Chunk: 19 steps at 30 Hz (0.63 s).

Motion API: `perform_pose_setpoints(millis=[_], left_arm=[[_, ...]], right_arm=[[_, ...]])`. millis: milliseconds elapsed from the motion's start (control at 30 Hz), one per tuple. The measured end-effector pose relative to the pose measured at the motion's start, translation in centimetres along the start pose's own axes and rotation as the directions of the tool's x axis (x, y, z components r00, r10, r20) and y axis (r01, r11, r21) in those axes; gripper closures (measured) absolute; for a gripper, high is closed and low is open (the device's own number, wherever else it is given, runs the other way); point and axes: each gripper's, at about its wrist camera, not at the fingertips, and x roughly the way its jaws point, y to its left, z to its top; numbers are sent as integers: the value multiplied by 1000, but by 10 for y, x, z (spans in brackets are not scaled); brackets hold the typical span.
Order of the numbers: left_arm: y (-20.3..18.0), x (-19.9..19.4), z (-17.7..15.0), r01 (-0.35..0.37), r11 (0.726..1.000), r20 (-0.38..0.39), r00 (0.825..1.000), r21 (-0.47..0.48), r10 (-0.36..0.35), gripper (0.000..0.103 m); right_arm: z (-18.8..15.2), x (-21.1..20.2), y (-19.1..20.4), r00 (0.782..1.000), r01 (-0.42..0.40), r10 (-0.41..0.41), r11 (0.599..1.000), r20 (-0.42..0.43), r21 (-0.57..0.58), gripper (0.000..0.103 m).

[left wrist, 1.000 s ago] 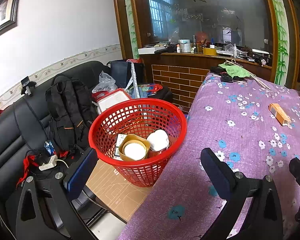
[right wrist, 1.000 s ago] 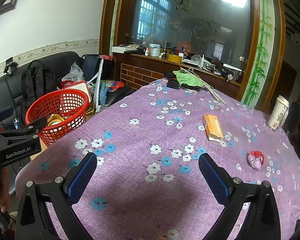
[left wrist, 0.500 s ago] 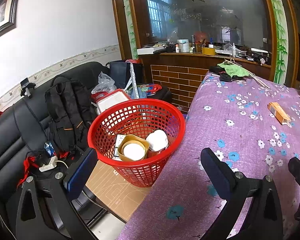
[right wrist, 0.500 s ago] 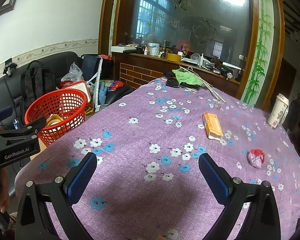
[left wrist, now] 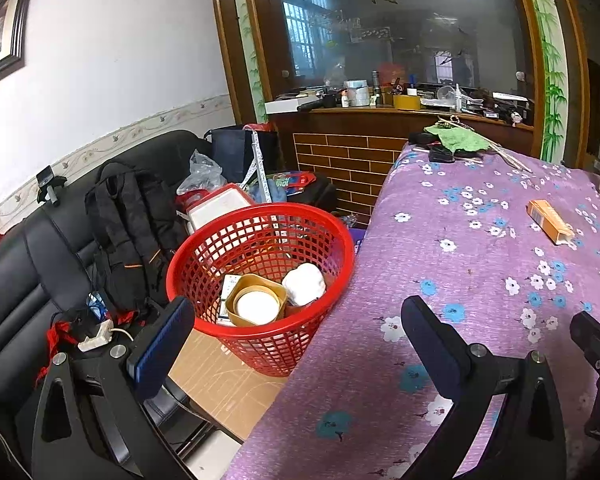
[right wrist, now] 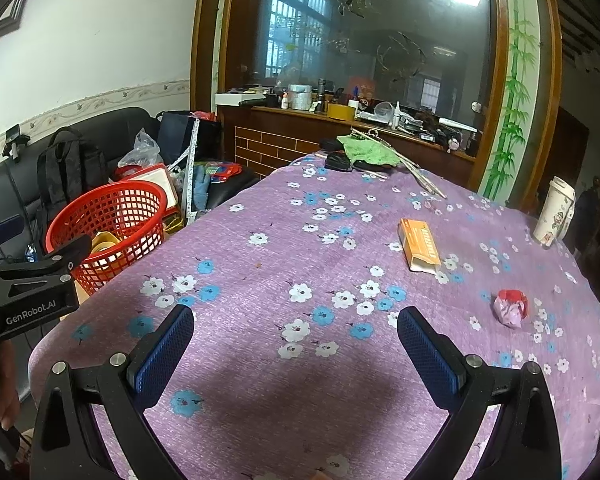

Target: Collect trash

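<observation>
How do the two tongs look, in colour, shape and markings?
Both the left tongs and the right tongs have matte black angular frames with triangular cut-outs and silver bolts. Each finger carries a long blue textured pad. White lettering "GenRobot.AI" is printed on the left tongs' side, seen from the right wrist.

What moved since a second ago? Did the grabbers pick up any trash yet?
Almost nothing moved. The left gripper drifted a little, so the red basket slid slightly in its view. The right gripper barely shifted. Both are open and empty; nothing was picked up or dropped. The orange box, the crumpled wrapper and the cup lie where they were on the purple tablecloth.
</observation>
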Motion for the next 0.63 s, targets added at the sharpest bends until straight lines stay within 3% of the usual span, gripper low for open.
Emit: perform_pose_setpoints(millis=[200,400,500,567,633], left_arm=[[-17,-2,7,18,999,2,1000,32,-18,1],[-53,2,18,133,988,-74,989,75,-127,1],[-85,12,20,254,964,-186,954,81,-236,1],[-116,16,17,357,930,-259,910,93,-323,1],[-147,18,12,424,898,-307,876,122,-372,1]], right_arm=[[-2,-2,-9,1000,7,-7,1000,0,18,0],[-14,-6,-46,996,85,-82,993,-33,79,0],[-31,-4,-81,983,168,-154,976,-99,141,0],[-41,1,-107,967,227,-197,955,-160,192,0],[-57,7,-139,938,304,-239,915,-251,264,0]])
